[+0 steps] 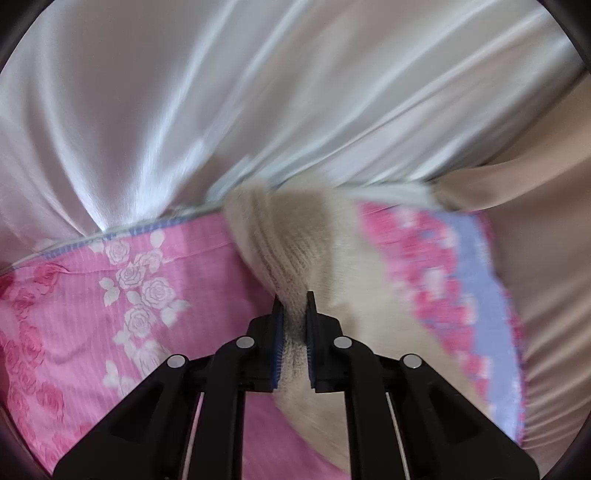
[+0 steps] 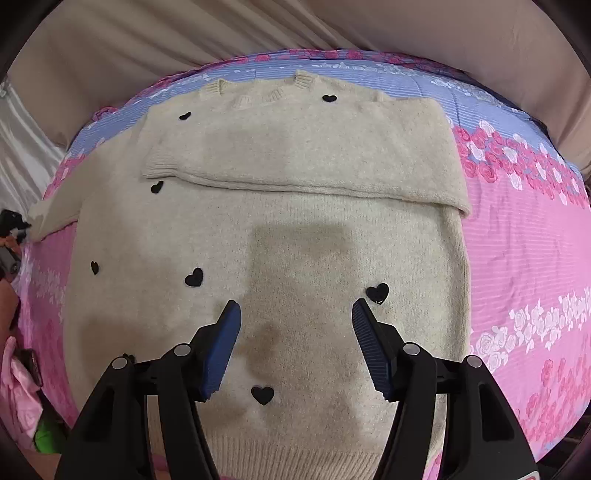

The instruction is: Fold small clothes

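Note:
A cream knit sweater (image 2: 295,229) with small black hearts lies flat on a pink rose-print bedsheet (image 2: 524,258). Its right sleeve (image 2: 303,147) is folded across the chest. Its left sleeve (image 2: 51,214) stretches out to the left. My left gripper (image 1: 293,306) is shut on the ribbed cuff of that left sleeve (image 1: 291,251) and holds it above the sheet (image 1: 110,295); this view is blurred. My right gripper (image 2: 295,310) is open and empty, hovering over the sweater's lower body.
Beige curtains (image 2: 258,29) hang behind the bed. White satin drapes (image 1: 221,92) fill the far side of the left wrist view. Pink and green items (image 2: 26,406) lie off the bed's left edge. The sheet has a blue striped border (image 2: 332,70) at the far edge.

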Motion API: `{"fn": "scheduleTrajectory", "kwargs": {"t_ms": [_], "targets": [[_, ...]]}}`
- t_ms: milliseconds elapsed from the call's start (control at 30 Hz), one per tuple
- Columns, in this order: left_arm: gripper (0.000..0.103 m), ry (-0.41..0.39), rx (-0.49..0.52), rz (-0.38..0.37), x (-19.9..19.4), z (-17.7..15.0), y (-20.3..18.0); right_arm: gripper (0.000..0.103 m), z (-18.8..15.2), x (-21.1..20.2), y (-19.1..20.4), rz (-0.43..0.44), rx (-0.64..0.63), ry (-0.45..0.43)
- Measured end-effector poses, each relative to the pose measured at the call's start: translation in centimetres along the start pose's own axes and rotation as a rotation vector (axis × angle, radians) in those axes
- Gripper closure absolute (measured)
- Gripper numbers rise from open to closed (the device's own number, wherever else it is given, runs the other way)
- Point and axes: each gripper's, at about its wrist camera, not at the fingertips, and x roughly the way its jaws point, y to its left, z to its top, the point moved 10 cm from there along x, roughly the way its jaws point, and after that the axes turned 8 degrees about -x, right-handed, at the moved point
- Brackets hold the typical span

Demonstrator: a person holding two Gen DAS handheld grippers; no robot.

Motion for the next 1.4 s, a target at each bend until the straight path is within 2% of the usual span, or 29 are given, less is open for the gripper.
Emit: {"fn": "scheduleTrajectory", "kwargs": {"t_ms": [133, 233, 300, 367, 433, 467, 500, 567, 633, 667, 733, 800, 867, 967, 1133, 1200, 1300, 1333, 1367, 1400], "targets": [[0.095, -0.102, 0.200, -0.153, -8.0, -1.7, -8.6, 0.042, 0.2, 0.0, 0.0, 0.024, -0.008, -0.010], [0.095, -0.154, 0.393, -0.324, -15.8, -6.2, -17.2, 0.042, 0.5, -0.1, -0.2, 0.046, -0.005, -0.033], [0.095, -0.166, 0.519, -0.454, -21.0, -11.0, -23.0, 0.042, 0.7, -0.5, -0.7, 0.060, 0.004, -0.058], [0.095, -0.133, 0.619, -0.574, -25.1, -16.7, -27.8, 0.042, 0.8, -1.0, -1.5, 0.073, 0.025, -0.079], [0.095, -0.037, 0.716, -0.688, -28.2, -24.4, -32.2, 0.042, 0.7, -1.6, -3.1, 0.082, 0.065, -0.107], [0.095, 0.009, 0.763, -0.721, -29.1, -28.2, -33.6, 0.041, 0.5, -1.8, -3.9, 0.082, 0.085, -0.117], [0.095, 0.036, 0.803, -0.732, -29.7, -31.1, -34.3, 0.041, 0.3, -2.1, -5.0, 0.080, 0.115, -0.130], [0.094, 0.126, 0.907, -0.740, -29.8, -39.6, -35.9, 0.041, -0.4, -2.5, -7.1, 0.073, 0.162, -0.147], [0.089, 0.212, 0.957, -0.699, -27.9, -46.1, -36.1, 0.040, -1.4, -2.8, -9.6, 0.059, 0.217, -0.159], [0.088, 0.285, 0.983, -0.657, -25.9, -50.0, -35.8, 0.039, -2.1, -3.0, -11.0, 0.053, 0.245, -0.165], [0.086, 0.388, 1.033, -0.541, -22.7, -55.8, -33.5, 0.038, -3.0, -3.0, -12.7, 0.026, 0.272, -0.166], [0.087, 0.429, 1.077, -0.441, -20.3, -59.2, -30.6, 0.038, -3.6, -3.1, -14.2, 0.002, 0.280, -0.167], [0.086, 0.451, 1.079, -0.421, -20.6, -59.8, -27.4, 0.037, -3.2, -3.8, -15.2, -0.007, 0.278, -0.193], [0.072, 0.439, 1.068, -0.398, -21.7, -57.4, -23.7, 0.036, -0.8, -3.8, -15.3, 0.043, 0.275, -0.213], [0.054, 0.274, 1.043, -0.328, -23.3, -49.9, -19.3, 0.035, 6.5, -0.6, -13.6, 0.166, 0.286, -0.201], [0.052, 0.235, 1.016, -0.300, -23.6, -47.5, -17.8, 0.035, 8.7, 2.1, -13.6, 0.140, 0.280, -0.164], [0.046, 0.196, 0.944, -0.249, -22.9, -43.9, -16.1, 0.035, 9.7, 6.1, -13.2, 0.105, 0.270, -0.074], [0.045, 0.192, 0.921, -0.234, -22.5, -43.0, -15.7, 0.042, 10.0, 7.4, -12.9, 0.100, 0.265, -0.049], [0.045, 0.194, 0.890, -0.223, -22.1, -42.1, -15.2, 0.073, 9.9, 8.0, -12.7, 0.098, 0.257, -0.042], [0.045, 0.195, 0.869, -0.211, -21.7, -41.4, -14.9, 0.091, 10.3, 8.5, -12.1, 0.110, 0.242, -0.031]]}}
